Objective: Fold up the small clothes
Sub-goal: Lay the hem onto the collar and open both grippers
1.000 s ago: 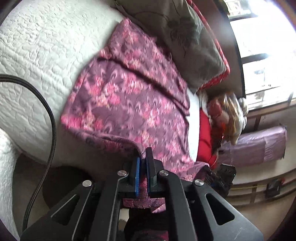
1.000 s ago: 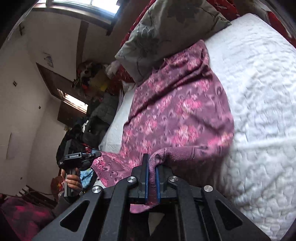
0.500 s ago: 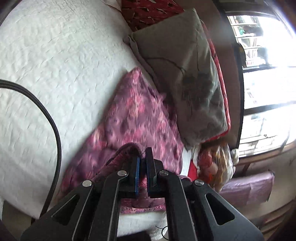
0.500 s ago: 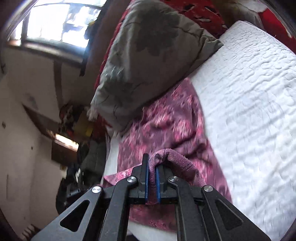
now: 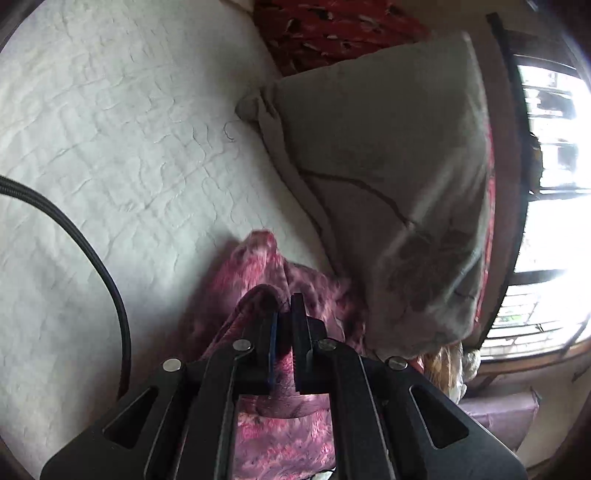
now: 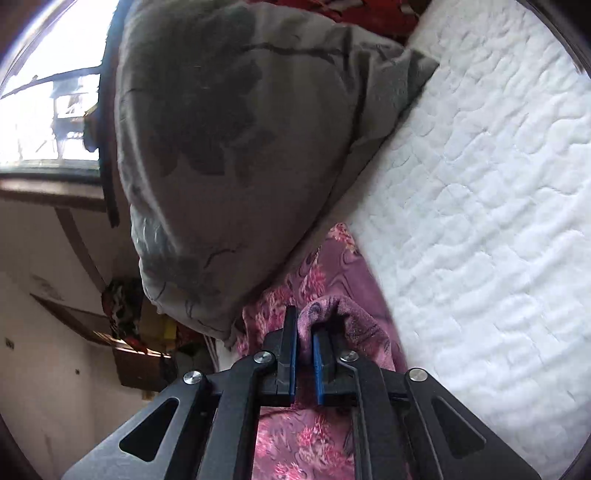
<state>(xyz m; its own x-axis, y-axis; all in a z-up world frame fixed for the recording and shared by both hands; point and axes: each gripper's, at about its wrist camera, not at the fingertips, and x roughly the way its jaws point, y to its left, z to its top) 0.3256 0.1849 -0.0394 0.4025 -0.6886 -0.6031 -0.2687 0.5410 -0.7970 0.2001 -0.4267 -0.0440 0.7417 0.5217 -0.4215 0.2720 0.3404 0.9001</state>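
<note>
The left gripper [image 5: 283, 314] has its jaws clenched on a raised fold of the pink and purple floral garment [image 5: 284, 435], and the cloth passes between the two blue pads and hangs down under them. The right gripper [image 6: 303, 332] has its jaws pressed on another fold of the same garment [image 6: 328, 273]; here the cloth curls over the right finger like a small hood. The garment lies on the white quilted bed cover [image 5: 122, 147], and its far end reaches up to the grey pillow with a dark flower print [image 6: 229, 140]. In the left wrist view the far corner of the cloth lies just beside the lower edge of this pillow [image 5: 388, 192]. Behind the pillow there is a red patterned cushion [image 5: 332, 29]. A black cable [image 5: 92, 251] crosses the bed cover on the left side. A bright window [image 5: 550, 155] shows beyond the pillow.
</note>
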